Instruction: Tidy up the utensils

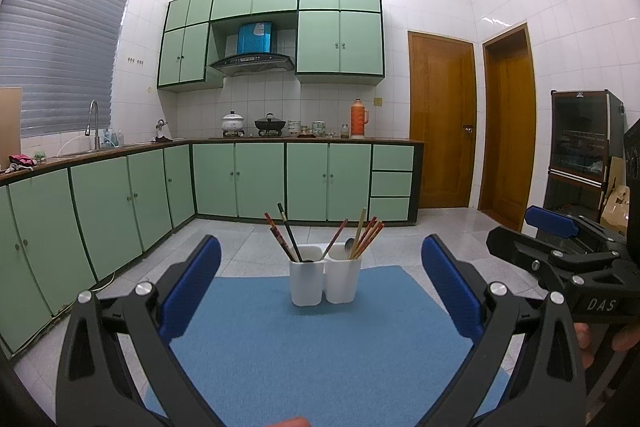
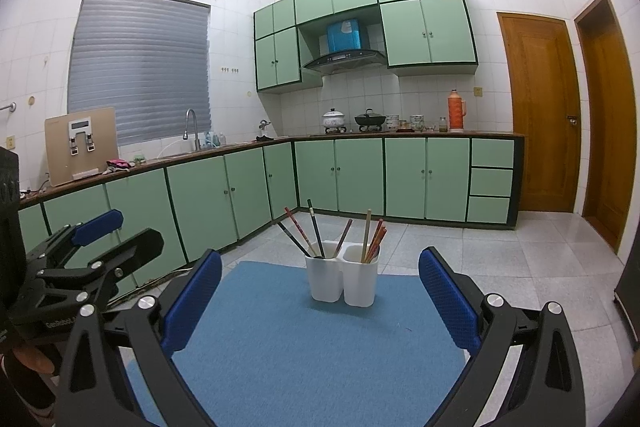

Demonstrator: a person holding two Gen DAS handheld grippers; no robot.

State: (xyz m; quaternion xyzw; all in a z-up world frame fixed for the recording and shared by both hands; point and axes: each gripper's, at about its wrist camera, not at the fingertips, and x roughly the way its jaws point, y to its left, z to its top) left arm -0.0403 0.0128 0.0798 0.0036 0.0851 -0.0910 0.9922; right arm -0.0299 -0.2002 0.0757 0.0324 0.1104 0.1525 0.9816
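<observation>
A white two-cup utensil holder (image 1: 325, 281) stands at the far end of a blue mat (image 1: 320, 347). Dark and red chopsticks (image 1: 286, 237) lean in its left cup. Red and pale chopsticks with a spoon (image 1: 362, 237) stand in its right cup. My left gripper (image 1: 320, 291) is open and empty, well short of the holder. In the right wrist view the holder (image 2: 342, 281) sits ahead of my right gripper (image 2: 320, 301), which is open and empty. Each gripper shows in the other's view: the right one (image 1: 560, 251) and the left one (image 2: 92, 243).
The mat (image 2: 312, 347) lies on a small table over a grey tiled floor. Green cabinets (image 1: 240, 179) line the far and left walls, with a stove, pots and an orange thermos (image 1: 359, 119). Wooden doors (image 1: 442, 123) stand at right, and a dark cabinet (image 1: 584, 147) at far right.
</observation>
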